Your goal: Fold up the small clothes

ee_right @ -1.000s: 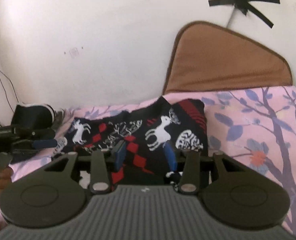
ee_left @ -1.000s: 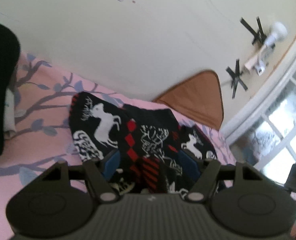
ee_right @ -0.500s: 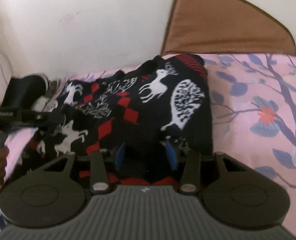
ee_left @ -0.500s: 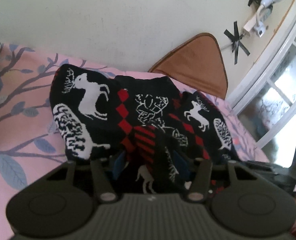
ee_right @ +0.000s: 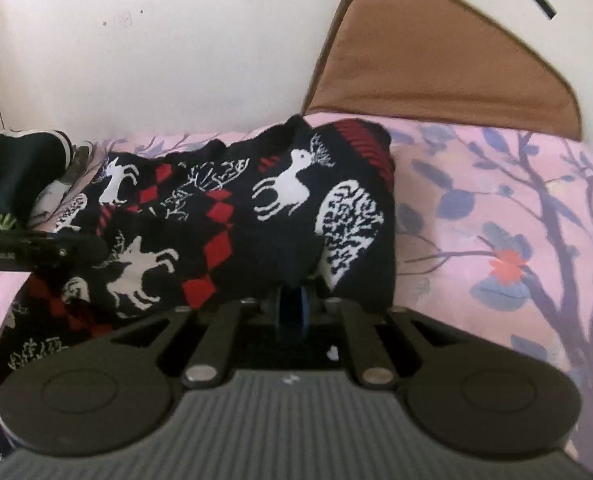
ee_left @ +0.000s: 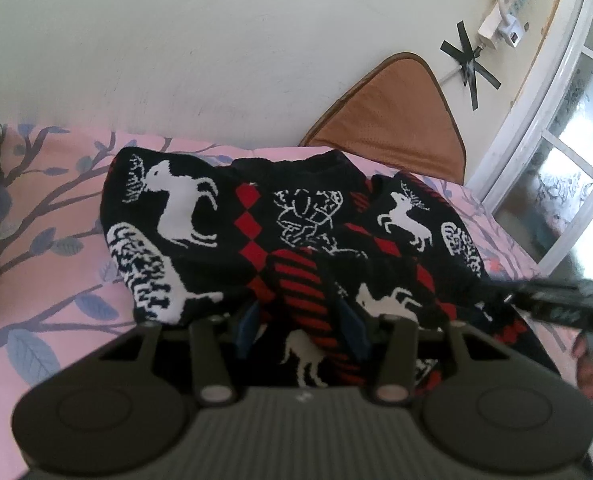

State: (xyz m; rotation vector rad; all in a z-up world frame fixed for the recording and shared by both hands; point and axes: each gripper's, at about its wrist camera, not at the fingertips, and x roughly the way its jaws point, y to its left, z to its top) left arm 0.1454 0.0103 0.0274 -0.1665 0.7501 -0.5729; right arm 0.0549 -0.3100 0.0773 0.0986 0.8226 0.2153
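A pink tree-print bed (ee_right: 496, 208) carries a black reindeer sweater (ee_right: 224, 216) and a brown cushion (ee_right: 436, 64).

A black knit sweater (ee_right: 224, 224) with white deer and red diamonds is spread on the pink tree-print bedsheet (ee_right: 496, 216) just ahead of the right gripper (ee_right: 292, 304), whose blue pads are pinched together on the sweater's near edge. A brown cushion (ee_right: 428, 64) is propped against the wall beyond. The left gripper (ee_right: 36, 252) is seen off to the left, over the knit.
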